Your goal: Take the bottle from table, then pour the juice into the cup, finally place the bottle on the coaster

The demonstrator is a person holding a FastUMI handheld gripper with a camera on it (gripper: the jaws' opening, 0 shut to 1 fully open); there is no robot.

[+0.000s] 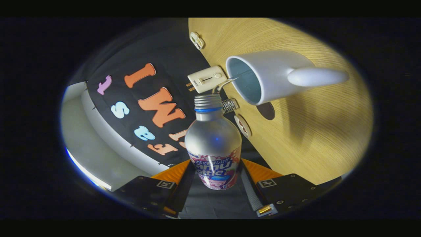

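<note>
From the gripper view, I have my gripper (213,179) pinching the silver aluminium bottle with a pink and blue printed label (213,144); both fingers press on the labelled lower body, one on each side. The bottle sits between the fingers and points away from me, its threaded neck uncapped, with a blue ring just below the threads.

The whole scene is rolled over, so the pale wood-grain surface (315,131) stands like a wall beside the bottle. On it I see the white ceramic cup with a blunt straight handle (269,77), its open mouth turned toward the bottle's neck and its pale blue inside visible. A thin stream of clear liquid (223,84) arcs from the bottle's mouth to the cup's near rim.

Just below the cup lies a dark round coaster (265,111), partly covered by the cup, apart from the bottle. Along the surface's edge I see a cream plug adapter with two metal prongs (206,79) beyond the bottle's mouth, a small white clip (197,40) farther off, a small clear ridged object (230,105) beside the bottle's neck, and a round white and brown piece (242,125) near the bottle's shoulder.
</note>
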